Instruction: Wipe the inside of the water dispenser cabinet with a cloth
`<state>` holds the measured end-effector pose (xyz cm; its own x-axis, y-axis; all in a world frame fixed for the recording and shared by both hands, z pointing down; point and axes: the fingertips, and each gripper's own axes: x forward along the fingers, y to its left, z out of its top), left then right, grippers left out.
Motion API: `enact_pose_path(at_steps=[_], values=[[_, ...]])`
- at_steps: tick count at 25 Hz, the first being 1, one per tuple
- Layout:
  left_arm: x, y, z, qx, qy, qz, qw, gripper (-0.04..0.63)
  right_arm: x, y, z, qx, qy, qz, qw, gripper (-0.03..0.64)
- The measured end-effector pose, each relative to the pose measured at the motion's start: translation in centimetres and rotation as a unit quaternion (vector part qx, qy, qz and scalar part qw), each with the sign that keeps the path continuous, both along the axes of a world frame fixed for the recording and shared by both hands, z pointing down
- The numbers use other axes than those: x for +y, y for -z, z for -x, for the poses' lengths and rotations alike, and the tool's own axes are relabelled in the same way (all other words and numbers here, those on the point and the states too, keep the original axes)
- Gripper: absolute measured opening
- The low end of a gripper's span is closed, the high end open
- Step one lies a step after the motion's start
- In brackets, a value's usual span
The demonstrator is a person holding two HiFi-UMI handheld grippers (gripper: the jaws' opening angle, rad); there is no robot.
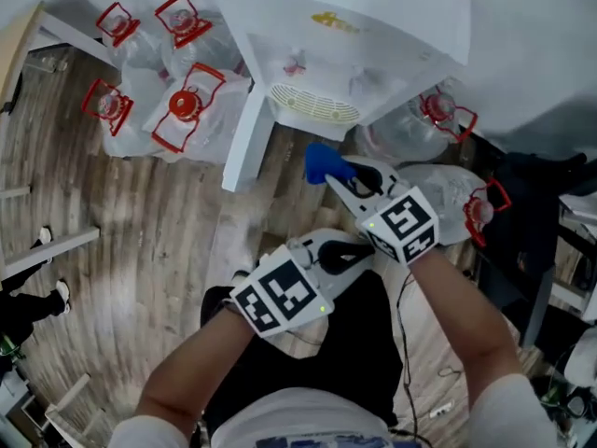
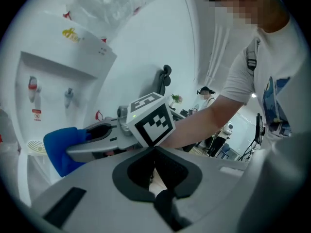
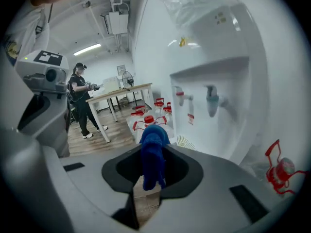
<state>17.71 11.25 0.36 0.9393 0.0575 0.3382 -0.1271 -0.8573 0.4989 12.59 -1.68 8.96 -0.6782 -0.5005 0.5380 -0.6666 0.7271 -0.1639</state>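
The water dispenser [image 1: 345, 26] stood straight ahead, its two taps [image 3: 211, 98] above the oval drip grille [image 1: 314, 104]. In front of the dispenser and clear of its white front, the right gripper [image 1: 338, 177] had its jaws clamped on the blue cloth [image 1: 322, 161], which bunched out past the tips towards the grille. The left gripper [image 1: 366, 252] hung farther back from the dispenser, close beside the right one, its jaws pressed together with nothing between them. Clear water bottles with red handles [image 1: 187, 105] crowded the wooden floor [image 1: 159, 241] to the left of the dispenser, and more bottles [image 1: 438, 115] lay at its right. Beyond the left-hand bottles stood a table [image 3: 121, 93] with a person [image 3: 80, 98] beside it.
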Motion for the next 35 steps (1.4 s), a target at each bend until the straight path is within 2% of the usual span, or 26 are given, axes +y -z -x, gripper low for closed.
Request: enact_pose_path(at_steps=[4, 7, 14, 22, 27, 35], values=[[-0.7, -7.3, -0.3, 0.004, -0.014, -0.008, 0.9999, 0.003, -1.7, -8.5, 1.1, 0.01, 0.005, -0.007, 1.0, 0.084], [-0.4, -12.1, -0.5, 0.009, -0.037, -0.015, 0.9992, 0.003, -2.7, -15.1, 1.2, 0.015, 0.004, 0.006, 1.0, 0.084], [-0.9, -20.7, -0.5, 0.026, -0.069, -0.028, 0.9969, 0.003, -7.7, -26.6, 1.3, 0.029, -0.017, -0.006, 0.999, 0.084], [-2.6, -26.4, 0.0, 0.045, -0.09, -0.039, 0.9941, 0.003, -14.2, -36.7, -0.2, 0.049, -0.081, -0.024, 0.995, 0.084], [-4.0, -28.8, 0.6, 0.051, -0.089, -0.044, 0.9938, 0.003, -18.8, -41.8, -0.4, 0.069, -0.112, -0.037, 0.991, 0.084], [-4.6, -31.9, 1.9, 0.045, -0.089, -0.037, 0.9944, 0.003, -25.7, -47.2, -0.1, 0.084, -0.151, -0.049, 0.984, 0.084]])
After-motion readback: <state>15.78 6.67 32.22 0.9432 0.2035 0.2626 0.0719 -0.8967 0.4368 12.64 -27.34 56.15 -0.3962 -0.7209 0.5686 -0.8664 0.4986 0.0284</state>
